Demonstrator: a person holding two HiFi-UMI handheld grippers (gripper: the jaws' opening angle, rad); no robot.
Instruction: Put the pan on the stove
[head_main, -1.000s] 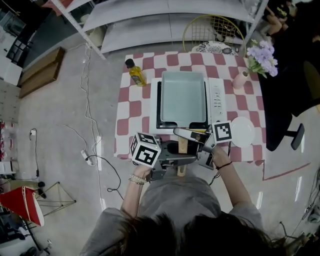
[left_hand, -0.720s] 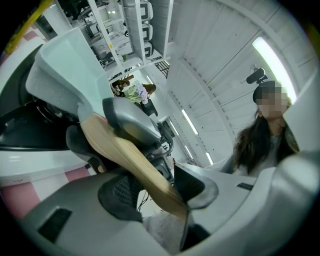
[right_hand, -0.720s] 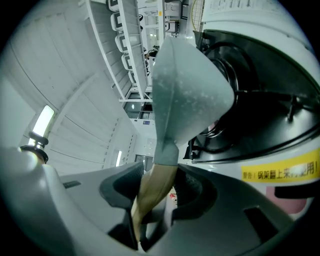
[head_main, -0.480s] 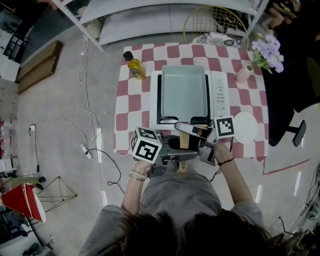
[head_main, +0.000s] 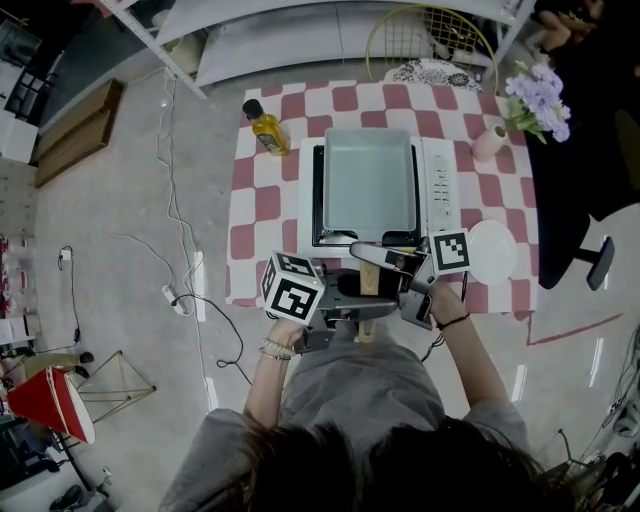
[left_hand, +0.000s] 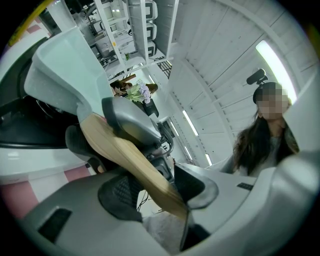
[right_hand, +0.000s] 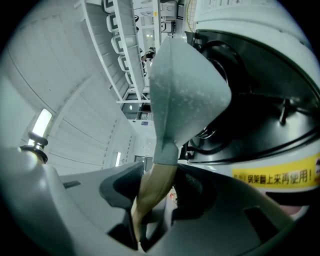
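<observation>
Since the left tool (head_main: 352, 312) & right tool (head_main: 372, 262) both clamp the wooden handle (head_main: 367, 290) of the pale blue-green rectangular pan (head_main: 367, 185), now over the white-and-black stove (head_main: 437, 190), uneven release prob. leaves it crooked.

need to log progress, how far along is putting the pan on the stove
Looks done: the pan lies over the stove, though whether it rests fully on it cannot be told. In hand: the left gripper and right gripper both clamp its wooden handle. Left: let go and draw both grippers back.
</observation>
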